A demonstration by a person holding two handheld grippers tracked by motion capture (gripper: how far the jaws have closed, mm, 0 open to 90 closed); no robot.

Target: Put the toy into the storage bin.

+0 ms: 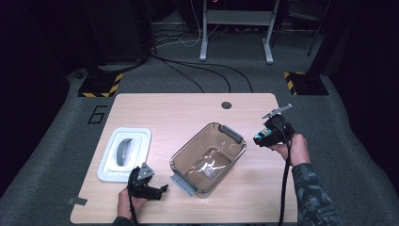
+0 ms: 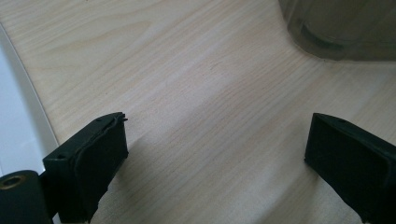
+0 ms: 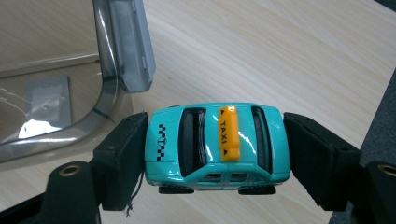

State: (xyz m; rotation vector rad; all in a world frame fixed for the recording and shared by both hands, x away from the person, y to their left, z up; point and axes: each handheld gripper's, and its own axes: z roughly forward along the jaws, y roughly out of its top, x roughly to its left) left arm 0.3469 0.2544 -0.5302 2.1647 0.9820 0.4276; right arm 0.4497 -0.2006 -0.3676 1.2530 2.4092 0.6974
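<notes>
A turquoise toy taxi (image 3: 217, 144) with a yellow roof sign is clamped nose and tail between the black pads of my right gripper (image 3: 217, 154). In the high view that gripper (image 1: 266, 136) hangs above the table's right side, just right of a clear grey plastic tub (image 1: 208, 157), with the taxi (image 1: 261, 137) at its tip. The tub's grey latch (image 3: 133, 46) and rounded corner lie just left of the car. My left gripper (image 1: 160, 192) rests low near the front edge, jaws wide apart over bare wood (image 2: 215, 154), nothing between them.
A white lid (image 1: 125, 154) with a grey handle lies at the left, just behind my left gripper. The tub holds a small clear packet (image 1: 210, 170). The table's right edge (image 3: 373, 116) runs close to my right gripper. A round cable hole (image 1: 226, 105) sits at the back.
</notes>
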